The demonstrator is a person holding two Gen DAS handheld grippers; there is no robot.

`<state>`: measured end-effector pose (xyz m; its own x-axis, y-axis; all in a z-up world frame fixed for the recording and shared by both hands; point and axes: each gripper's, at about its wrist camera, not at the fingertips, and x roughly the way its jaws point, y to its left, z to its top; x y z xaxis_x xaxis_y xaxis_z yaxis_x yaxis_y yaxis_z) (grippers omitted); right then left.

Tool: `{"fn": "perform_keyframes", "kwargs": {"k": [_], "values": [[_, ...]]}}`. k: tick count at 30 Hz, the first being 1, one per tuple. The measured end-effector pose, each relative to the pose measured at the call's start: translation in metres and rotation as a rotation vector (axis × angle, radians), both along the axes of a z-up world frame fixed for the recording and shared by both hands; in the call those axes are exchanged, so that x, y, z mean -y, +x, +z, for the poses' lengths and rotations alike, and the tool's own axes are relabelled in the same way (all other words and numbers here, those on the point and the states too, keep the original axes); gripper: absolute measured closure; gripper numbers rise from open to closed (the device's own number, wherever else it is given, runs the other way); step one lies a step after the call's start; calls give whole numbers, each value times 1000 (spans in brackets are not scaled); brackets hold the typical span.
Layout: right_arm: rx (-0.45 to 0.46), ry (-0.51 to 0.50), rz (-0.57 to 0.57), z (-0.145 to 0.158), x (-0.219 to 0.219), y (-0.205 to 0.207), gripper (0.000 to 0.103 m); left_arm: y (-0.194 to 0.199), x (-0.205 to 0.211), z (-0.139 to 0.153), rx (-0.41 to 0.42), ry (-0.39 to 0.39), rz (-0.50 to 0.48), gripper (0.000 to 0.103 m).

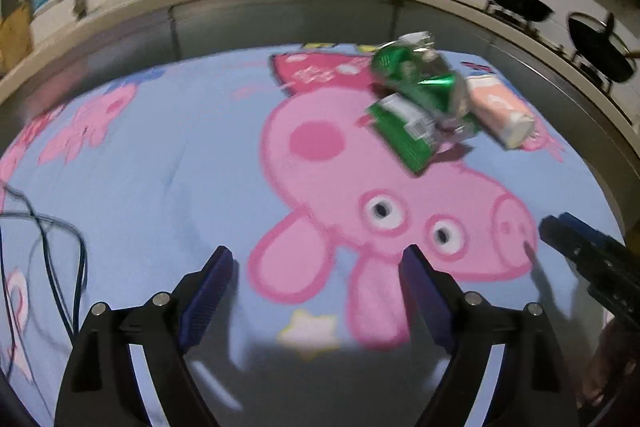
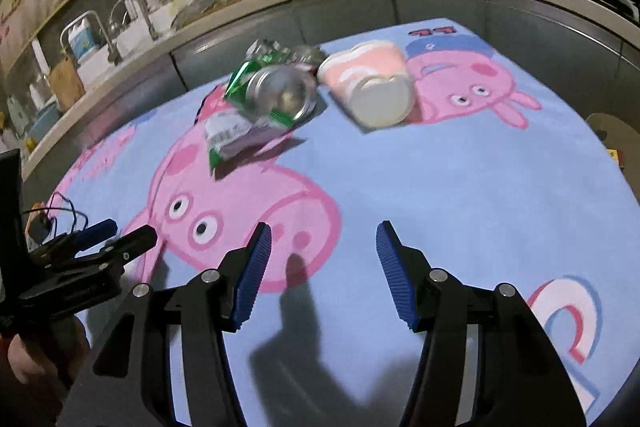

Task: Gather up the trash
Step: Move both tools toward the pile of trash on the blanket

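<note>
No lettering on the trash can be read through the blur; the green foil wrapper (image 1: 416,115) shows only a white barcode patch. Beside it, touching, lies one pink-and-white paper cup (image 2: 370,87) on its side, its base facing the right wrist camera. Both sit near the far edge of the desk (image 2: 460,195), whose cover is a blue cartoon-pig cloth. The near cloth lies bare. The left gripper (image 1: 320,291) stands wide, empty; the right gripper (image 2: 324,267) is open too, holding nothing.
</note>
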<state>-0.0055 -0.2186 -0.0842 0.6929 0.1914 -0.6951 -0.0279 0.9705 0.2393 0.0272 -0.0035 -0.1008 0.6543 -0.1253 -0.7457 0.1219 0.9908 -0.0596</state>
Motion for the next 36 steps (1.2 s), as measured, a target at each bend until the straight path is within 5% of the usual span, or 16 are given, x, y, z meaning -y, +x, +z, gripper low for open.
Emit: {"fn": "perform_keyframes", "kwargs": {"k": [16,36], "values": [[-29,-66,30,-2,-27,3,47,-7,-19,11,41,18,52,16],[70,-49,46,31,-53,4,48,-2,-30,28,84,28,57,13]]}}
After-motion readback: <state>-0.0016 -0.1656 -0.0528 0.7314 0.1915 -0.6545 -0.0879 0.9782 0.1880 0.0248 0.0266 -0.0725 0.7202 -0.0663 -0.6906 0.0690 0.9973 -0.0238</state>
